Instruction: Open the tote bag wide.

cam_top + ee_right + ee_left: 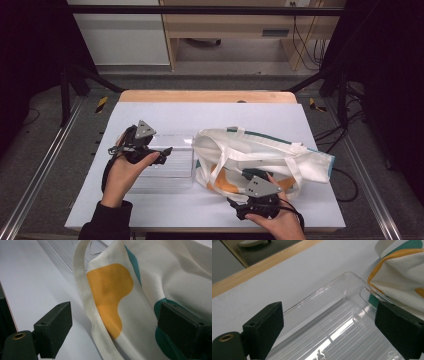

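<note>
Bin (167,160) sits centre-left on the counter (220,117), bag (260,155) touching its right side. Both grippers — left (162,152), right (235,205) — hover with jaws wide, holding nothing. Best grip bin rim squarely, spread bag mouth first.

So my left hand (121,172) comes in from the bottom with the black two-jaw left gripper (162,151) pointing right, jaws spread wide, nothing between them. My right hand (280,222) holds the black two-jaw right gripper (249,175) angled up-left, jaws also wide apart.
</note>
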Demonstrator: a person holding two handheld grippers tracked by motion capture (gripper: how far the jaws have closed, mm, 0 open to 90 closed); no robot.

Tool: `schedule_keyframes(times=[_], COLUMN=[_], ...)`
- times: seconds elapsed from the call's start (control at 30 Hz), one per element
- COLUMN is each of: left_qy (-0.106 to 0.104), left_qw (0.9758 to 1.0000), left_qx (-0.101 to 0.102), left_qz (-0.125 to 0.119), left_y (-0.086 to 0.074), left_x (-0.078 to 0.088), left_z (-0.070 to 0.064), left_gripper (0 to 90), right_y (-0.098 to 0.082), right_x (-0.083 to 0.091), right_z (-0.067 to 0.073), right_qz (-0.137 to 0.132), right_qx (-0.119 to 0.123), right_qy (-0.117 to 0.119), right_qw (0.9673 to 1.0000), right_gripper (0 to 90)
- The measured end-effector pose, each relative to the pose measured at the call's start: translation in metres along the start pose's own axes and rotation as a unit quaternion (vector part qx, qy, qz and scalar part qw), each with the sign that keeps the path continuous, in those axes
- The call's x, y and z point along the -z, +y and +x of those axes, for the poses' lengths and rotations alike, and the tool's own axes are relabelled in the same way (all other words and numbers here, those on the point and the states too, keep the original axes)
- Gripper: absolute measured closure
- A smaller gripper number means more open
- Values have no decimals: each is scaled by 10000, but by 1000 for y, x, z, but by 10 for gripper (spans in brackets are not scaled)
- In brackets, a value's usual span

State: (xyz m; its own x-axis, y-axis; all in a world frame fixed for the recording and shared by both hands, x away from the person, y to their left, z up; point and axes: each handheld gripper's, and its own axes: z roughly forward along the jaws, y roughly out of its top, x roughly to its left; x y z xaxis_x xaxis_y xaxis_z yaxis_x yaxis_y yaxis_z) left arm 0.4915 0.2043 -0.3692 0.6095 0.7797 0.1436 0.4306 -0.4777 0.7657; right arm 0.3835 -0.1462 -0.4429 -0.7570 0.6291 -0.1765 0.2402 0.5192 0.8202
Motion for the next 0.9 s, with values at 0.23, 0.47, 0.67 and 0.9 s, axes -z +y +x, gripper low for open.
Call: schedule_keyframes(times=[0.23, 0.47, 0.67, 0.9], left_qy=[-91, -164, -235, -309], left_qw=[9999, 9995, 9991, 9984], left_qx=[-104, -268, -311, -381], left_qz=[-6, -85, -193, -269], left_y=[3, 13, 27, 60], left_x=[-3, -1, -2, -3], left_z=[-8, -12, -5, 6], left_gripper=[82, 84, 93, 94], right_y=[0, 5, 23, 41], right_x=[1, 5, 15, 38], right_z=[0, 3, 4, -4], right_qz=[-12, -13, -74, -96], right_qx=[60, 199, 488, 753], right_qy=[9, 18, 234, 75], right_qw=[10000, 9998, 9985, 9971], right_gripper=[125, 131, 139, 133])
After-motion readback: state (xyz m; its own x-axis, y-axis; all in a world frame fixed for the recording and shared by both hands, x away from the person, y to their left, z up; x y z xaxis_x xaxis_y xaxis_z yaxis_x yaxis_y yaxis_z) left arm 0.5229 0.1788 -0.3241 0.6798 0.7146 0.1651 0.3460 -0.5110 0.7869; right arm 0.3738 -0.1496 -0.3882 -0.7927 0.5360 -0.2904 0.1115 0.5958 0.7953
